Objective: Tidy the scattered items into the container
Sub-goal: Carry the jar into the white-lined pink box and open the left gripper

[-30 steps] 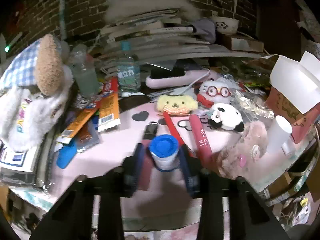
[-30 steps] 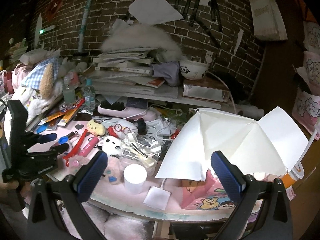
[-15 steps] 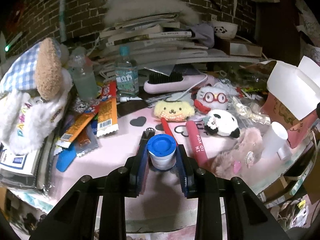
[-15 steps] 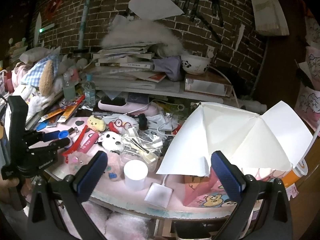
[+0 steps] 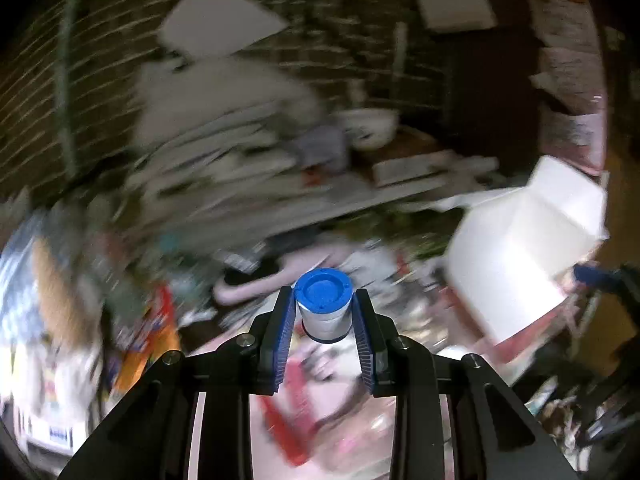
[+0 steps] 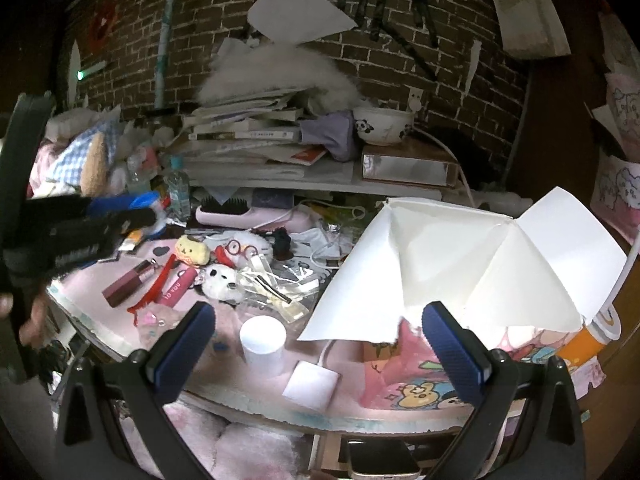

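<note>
A small white jar with a blue lid is pinched between the blue pads of my left gripper, held clear above the pink tabletop; this view is motion-blurred. In the right wrist view the left gripper hovers at the left over the table. The container, a pink cartoon box with white flaps, stands at the right and shows again as the box. My right gripper is open and empty at the table's front edge, its right finger in front of the box.
Scattered on the pink table: a yellow plush, a panda plush, a dark red tube, a pink tube, a white cup, a white adapter, a pink hairbrush. Stacked books fill the back.
My left gripper has risen off the table with the blue-lidded jar and swung toward the right. The right gripper has stayed where it was.
</note>
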Action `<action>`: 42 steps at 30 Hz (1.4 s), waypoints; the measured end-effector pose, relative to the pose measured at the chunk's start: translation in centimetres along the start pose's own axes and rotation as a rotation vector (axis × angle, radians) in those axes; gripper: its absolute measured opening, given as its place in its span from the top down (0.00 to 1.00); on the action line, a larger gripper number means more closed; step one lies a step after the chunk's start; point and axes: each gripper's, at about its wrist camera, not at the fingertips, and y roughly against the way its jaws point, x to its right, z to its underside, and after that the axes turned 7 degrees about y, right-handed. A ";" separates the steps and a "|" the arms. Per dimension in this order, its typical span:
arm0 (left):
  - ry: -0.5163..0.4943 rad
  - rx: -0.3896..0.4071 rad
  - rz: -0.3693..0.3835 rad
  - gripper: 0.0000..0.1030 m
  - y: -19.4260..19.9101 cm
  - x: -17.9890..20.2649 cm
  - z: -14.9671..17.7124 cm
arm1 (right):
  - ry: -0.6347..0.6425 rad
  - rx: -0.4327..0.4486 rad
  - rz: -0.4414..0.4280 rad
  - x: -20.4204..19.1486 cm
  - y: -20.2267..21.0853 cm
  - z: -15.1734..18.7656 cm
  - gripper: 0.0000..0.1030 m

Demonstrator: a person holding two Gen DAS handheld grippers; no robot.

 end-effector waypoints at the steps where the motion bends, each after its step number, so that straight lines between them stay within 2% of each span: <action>1: -0.015 -0.003 0.034 0.77 -0.1 0.9 -0.9 | -0.001 0.003 0.001 0.2 0.2 0.1 0.00; 3: -0.042 -0.030 0.113 0.77 -0.4 2.8 -2.6 | -0.006 0.002 0.002 0.7 0.4 0.4 0.00; 7: -0.117 -0.072 0.219 0.77 -1.7 6.5 -5.2 | -0.033 0.007 -0.041 1.8 0.5 1.3 0.00; 9: -0.165 -0.099 0.258 0.77 -2.7 8.6 -6.2 | -0.042 0.023 -0.069 2.2 0.6 1.9 0.00; 13: -0.269 -0.182 0.326 0.77 -5.1 13.8 -7.4 | 0.003 0.035 -0.055 1.9 0.7 2.5 0.00; 17: -0.330 -0.257 0.340 0.77 -7.0 17.2 -7.4 | 0.034 0.038 -0.045 1.8 0.6 2.7 0.00; 22: -0.379 -0.401 0.344 0.77 -10.2 19.7 -7.1 | 0.014 0.049 -0.086 2.7 0.9 2.7 0.00; 27: -0.424 -0.476 0.294 0.77 -12.3 20.9 -6.0 | -0.008 0.046 -0.091 3.2 0.9 2.7 0.00; 32: -0.440 -0.495 0.285 0.76 -13.3 21.2 -5.5 | -0.027 0.043 -0.101 3.4 0.9 2.5 0.00; 33: -0.450 -0.493 0.275 0.70 -13.3 21.3 -5.3 | -0.029 0.044 -0.101 3.5 0.9 2.5 0.00; 34: -0.459 -0.490 0.262 0.55 -13.3 21.4 -5.2 | -0.032 0.043 -0.102 3.6 0.9 2.5 0.00; 35: -0.470 -0.483 0.248 0.46 -13.4 21.6 -5.2 | -0.035 0.043 -0.102 3.7 0.9 2.5 0.00; 36: -0.478 -0.474 0.241 0.30 -13.4 21.7 -5.1 | -0.038 0.042 -0.102 3.8 0.9 2.5 0.00; 37: -0.480 -0.461 0.246 0.24 -13.2 21.7 -5.2 | -0.039 0.041 -0.103 3.8 0.9 2.5 0.00; 42: -0.448 -0.408 0.270 0.22 -11.8 21.1 -6.4 | -0.042 0.043 -0.104 3.9 1.2 2.5 0.00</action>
